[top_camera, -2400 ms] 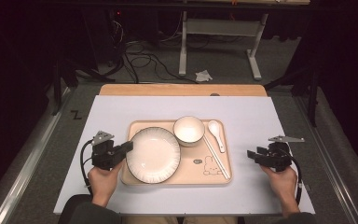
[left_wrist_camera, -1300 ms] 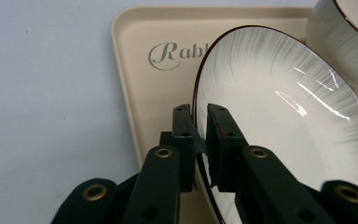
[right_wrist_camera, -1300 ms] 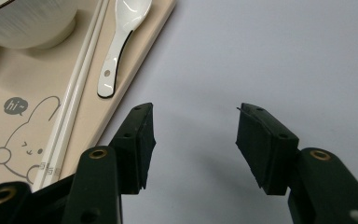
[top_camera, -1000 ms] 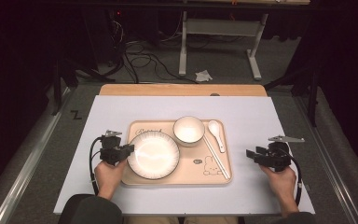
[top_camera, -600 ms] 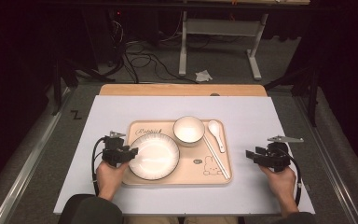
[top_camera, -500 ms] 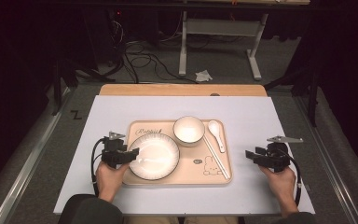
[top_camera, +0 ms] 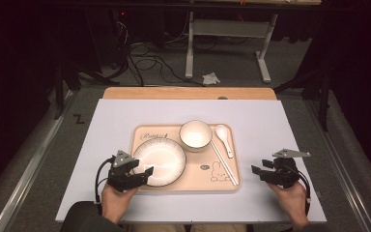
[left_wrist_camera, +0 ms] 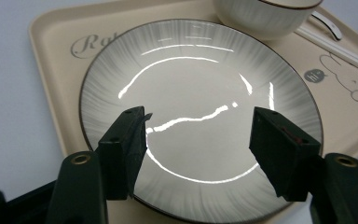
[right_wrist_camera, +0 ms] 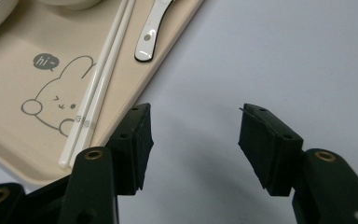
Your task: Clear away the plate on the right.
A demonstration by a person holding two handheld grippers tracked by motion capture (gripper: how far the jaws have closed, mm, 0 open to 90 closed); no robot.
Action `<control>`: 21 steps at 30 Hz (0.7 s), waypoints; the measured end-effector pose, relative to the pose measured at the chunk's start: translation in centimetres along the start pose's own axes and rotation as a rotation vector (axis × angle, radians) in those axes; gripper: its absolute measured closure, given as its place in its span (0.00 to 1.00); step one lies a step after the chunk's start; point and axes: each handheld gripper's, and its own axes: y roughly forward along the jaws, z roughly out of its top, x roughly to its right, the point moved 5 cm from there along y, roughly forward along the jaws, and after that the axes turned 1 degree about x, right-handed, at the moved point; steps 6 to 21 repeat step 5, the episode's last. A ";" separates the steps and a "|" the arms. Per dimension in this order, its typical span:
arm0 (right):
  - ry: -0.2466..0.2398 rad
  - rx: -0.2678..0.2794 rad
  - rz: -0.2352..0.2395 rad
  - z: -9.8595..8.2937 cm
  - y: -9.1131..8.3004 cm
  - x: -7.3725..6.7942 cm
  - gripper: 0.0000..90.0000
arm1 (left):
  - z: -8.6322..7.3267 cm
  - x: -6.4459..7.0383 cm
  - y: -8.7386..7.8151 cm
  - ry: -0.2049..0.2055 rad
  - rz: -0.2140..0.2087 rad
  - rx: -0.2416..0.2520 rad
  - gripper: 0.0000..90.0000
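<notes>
Since 2.4 s ago the left gripper [top_camera: 142, 175] has been moved in from the tray's left edge and is now held over the near-left rim of the plate [top_camera: 159, 162]; right gripper, bowl, spoon and chopsticks are seen unchanged

Left to right:
- Left gripper: jaws spread wide, nothing clamped. In the left gripper view [left_wrist_camera: 198, 151] the jaws are seen straddling the plate's near part, one jaw on each side of the glossy centre. Contact with the plate cannot be told
- Plate: white, grey-streaked rim with dark edge line, seated in the near-left part of the beige tray [top_camera: 147, 133]. Lettering is printed on the tray just behind it
- Bowl [top_camera: 195, 135]: white, upright, placed in the tray's far middle, just behind and right of the plate; whether the two touch cannot be told
- Chopsticks [top_camera: 224, 164]: white pair, laid side by side along the tray's right part, just right of a printed rabbit
- Spoon [top_camera: 224, 137]: white, laid at the tray's far right, beside the chopsticks
- Right gripper [top_camera: 257, 170]: held low over the bare white table cover [top_camera: 290, 125], well apart from the plate, just right of the tray's near-right corner. Jaws set wide, nothing between them, as seen in the right gripper view [right_wrist_camera: 193, 144]
</notes>
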 end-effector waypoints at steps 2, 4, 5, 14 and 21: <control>0.007 0.009 0.004 0.0 0.0 0.0 0.50 | -0.3 0.2 -0.1 0.014 0.009 -0.001 0.40; 0.010 0.009 0.004 0.0 -0.1 0.1 0.49 | -0.3 0.3 -0.4 0.021 0.016 0.012 0.40; 0.010 0.009 0.004 0.0 -0.1 0.1 0.49 | -0.3 0.3 -0.4 0.021 0.016 0.012 0.40; 0.010 0.009 0.004 0.0 -0.1 0.1 0.49 | -0.3 0.3 -0.4 0.021 0.016 0.012 0.40; 0.010 0.009 0.004 0.0 -0.1 0.1 0.49 | -0.3 0.3 -0.4 0.021 0.016 0.012 0.40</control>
